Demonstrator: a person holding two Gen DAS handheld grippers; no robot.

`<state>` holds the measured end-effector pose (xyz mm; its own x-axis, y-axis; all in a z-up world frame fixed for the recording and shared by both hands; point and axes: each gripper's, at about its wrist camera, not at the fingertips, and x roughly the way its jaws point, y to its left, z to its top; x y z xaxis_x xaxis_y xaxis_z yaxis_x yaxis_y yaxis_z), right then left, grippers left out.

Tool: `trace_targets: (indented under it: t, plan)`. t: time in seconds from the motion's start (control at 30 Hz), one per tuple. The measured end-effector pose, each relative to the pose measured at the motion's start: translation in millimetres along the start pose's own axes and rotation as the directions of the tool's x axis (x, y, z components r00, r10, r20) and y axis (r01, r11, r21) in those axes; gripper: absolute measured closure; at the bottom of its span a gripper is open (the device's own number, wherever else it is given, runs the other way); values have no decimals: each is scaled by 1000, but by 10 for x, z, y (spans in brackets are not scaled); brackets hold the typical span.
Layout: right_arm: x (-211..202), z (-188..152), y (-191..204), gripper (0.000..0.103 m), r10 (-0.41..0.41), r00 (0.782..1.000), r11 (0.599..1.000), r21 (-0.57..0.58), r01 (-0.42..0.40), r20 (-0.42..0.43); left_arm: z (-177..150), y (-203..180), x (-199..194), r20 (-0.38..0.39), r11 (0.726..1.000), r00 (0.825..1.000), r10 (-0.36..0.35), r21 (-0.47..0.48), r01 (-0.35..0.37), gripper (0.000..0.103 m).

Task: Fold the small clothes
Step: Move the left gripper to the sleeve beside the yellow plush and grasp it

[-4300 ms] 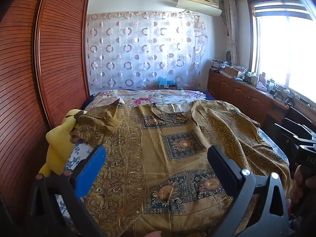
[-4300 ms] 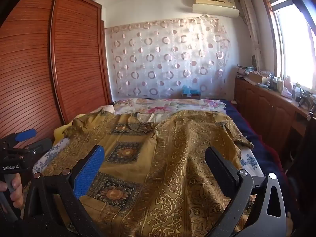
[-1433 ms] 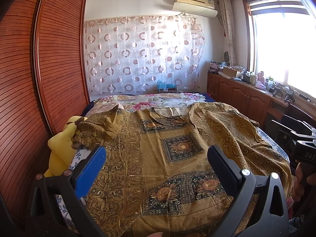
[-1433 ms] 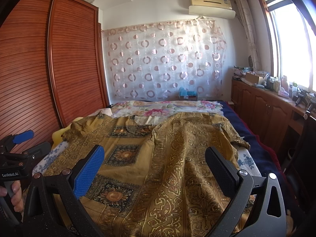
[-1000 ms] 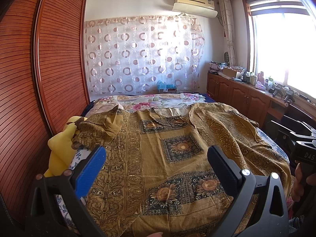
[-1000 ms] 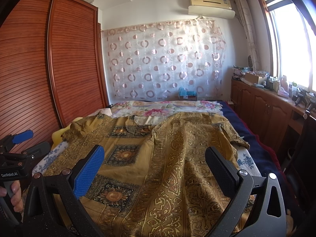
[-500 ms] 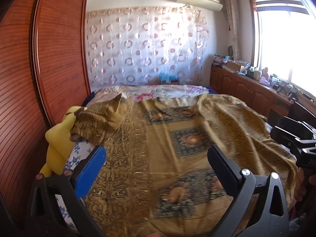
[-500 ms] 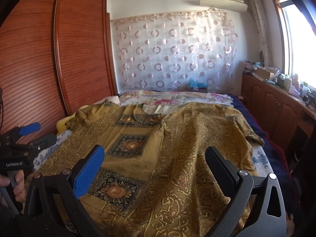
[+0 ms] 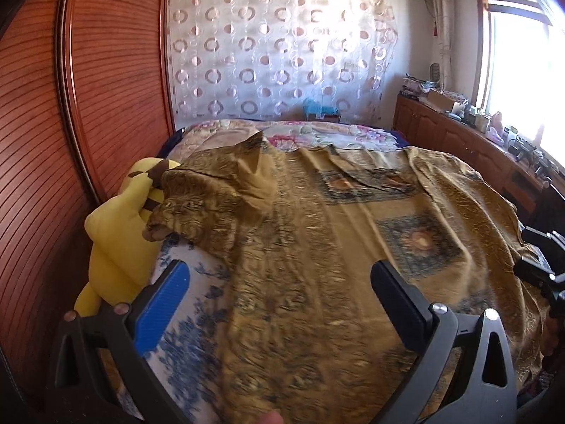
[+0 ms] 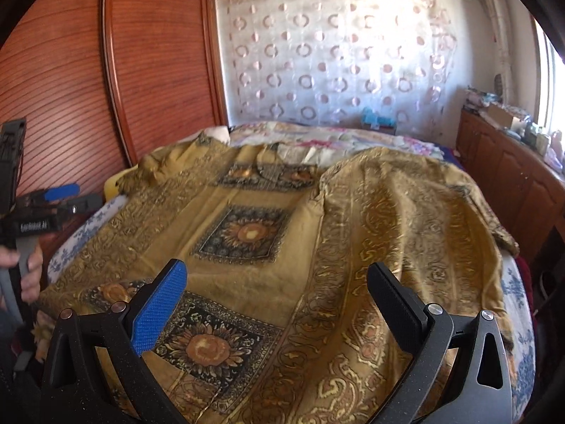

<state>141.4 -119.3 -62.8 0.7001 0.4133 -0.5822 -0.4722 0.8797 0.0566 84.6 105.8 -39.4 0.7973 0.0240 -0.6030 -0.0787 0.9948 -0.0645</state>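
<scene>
The gold patterned shirt lies spread flat across the bed, beneath and beyond the left gripper and right gripper, both spread wide, holding nothing

Gold patterned garment on a blue-and-white floral bed, in a room of red-brown wood.

The garment is mustard gold with scrolling borders and dark blue-black squares, each holding an orange sunflower-like bloom. The bed sheet is white with blue flowers; the quilt behind is pink floral. A bright yellow plush toy has brown marks. The curtain is sheer white with pink-brown rings and dots. The wardrobe is reddish-brown (finely ribbed). The left gripper and right gripper are each black with one blue pad.
</scene>
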Motion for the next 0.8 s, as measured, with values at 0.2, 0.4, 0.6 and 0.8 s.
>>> trace_targets:
  t: [0.2, 0.4, 0.6, 0.8]
  plan:
    - [165, 6, 1, 3, 13, 999, 1000, -21, -14, -49, 140, 364, 228, -50, 998, 998, -40, -48, 37, 0]
    - [305, -3, -34, 3, 4, 997, 999, -42, -8, -78, 226, 650, 550, -127, 997, 991, -50, -66, 42, 2]
    - [429, -38, -43, 3, -22, 994, 997, -75, 14, -107, 292, 1015, 846, -189, 984, 977, -98, -165, 67, 2]
    - [487, -80, -58, 3, -32, 993, 997, -74, 24, -114, 263, 1299, 1093, -226, 932, 949, -220, -334, 137, 20]
